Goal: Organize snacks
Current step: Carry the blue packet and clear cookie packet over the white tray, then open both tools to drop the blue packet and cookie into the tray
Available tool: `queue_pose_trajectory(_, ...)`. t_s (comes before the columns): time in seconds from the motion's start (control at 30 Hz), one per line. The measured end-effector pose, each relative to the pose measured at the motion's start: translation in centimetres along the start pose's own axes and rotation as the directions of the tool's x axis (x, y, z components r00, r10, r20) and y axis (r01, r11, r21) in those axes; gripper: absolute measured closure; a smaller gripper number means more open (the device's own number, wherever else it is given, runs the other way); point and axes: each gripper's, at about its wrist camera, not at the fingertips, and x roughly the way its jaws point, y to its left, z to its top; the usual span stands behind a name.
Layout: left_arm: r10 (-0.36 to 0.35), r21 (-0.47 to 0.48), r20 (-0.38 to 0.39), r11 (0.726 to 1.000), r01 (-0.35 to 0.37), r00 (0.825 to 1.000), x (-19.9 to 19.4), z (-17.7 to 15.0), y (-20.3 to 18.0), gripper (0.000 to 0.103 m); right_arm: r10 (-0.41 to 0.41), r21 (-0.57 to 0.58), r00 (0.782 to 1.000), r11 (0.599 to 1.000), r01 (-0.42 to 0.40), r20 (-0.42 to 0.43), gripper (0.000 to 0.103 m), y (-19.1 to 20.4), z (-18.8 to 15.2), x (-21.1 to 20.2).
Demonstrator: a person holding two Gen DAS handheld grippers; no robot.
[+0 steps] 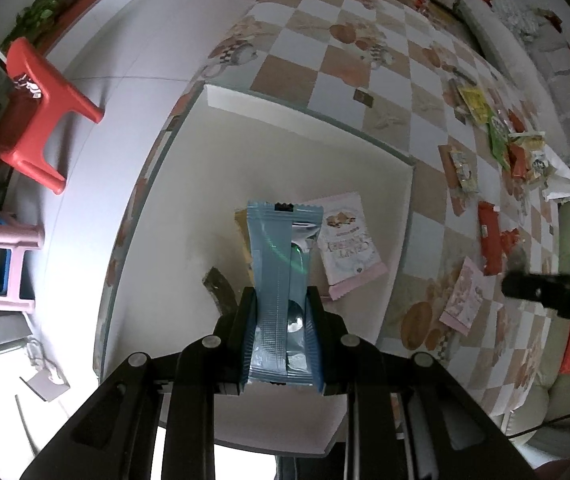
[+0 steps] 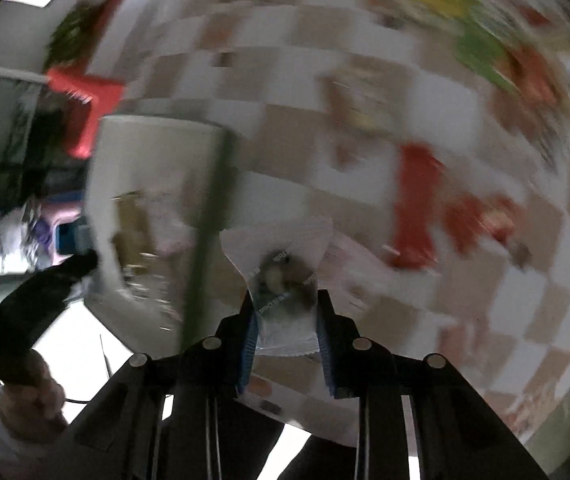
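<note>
My left gripper (image 1: 281, 300) is shut on a light blue snack packet (image 1: 279, 272) and holds it above a white box (image 1: 189, 168) that stands at the table's near left corner. In the box lie a pink and white snack packet (image 1: 349, 248) and a yellowish one, mostly hidden. My right gripper (image 2: 285, 304) is shut on a white packet with a brown picture (image 2: 281, 272), above the checkered table; this view is blurred by motion. The right gripper's tip also shows in the left wrist view (image 1: 525, 280).
Several snack packets lie on the checkered tablecloth (image 1: 325, 60): a red bar (image 1: 489, 236), a pink packet (image 1: 465, 300), yellow and green ones (image 1: 481, 112). A red stool (image 1: 41, 108) and a pink stool (image 1: 1, 256) stand on the floor to the left. A sofa runs along the right.
</note>
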Motion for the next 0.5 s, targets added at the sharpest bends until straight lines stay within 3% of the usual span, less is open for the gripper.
queue_pose_trajectory(0.17, -0.007, -0.02, -0.008, 1.0, 0.007, 1.0, 0.4, 0.0, 1.3, 0.077, 0.007, -0.119, 0.999, 0.993, -0.012, -0.04, 0.074, 5.7, 2.5, 1.1)
queue_pose_trajectory(0.4, -0.001, -0.026, -0.021, 1.0, 0.0, 1.0, 1.4, 0.4, 2.1, 0.076, -0.001, -0.195, 0.995, 0.981, -0.018, -0.095, 0.074, 11.9, 4.0, 4.6)
queue_pose_trajectory(0.47, -0.003, -0.025, -0.043, 1.0, 0.002, 0.999, 1.9, 0.2, 2.3, 0.068, -0.008, -0.206, 0.994, 0.979, -0.014, -0.107, 0.074, 12.6, 4.3, 5.2)
queue_pose_trajectory(0.5, -0.003, -0.025, -0.05, 1.0, 0.002, 0.999, 2.1, 0.1, 2.4, 0.054, -0.011, -0.206, 0.993, 0.978, -0.014, -0.115, 0.074, 13.0, 4.4, 5.7)
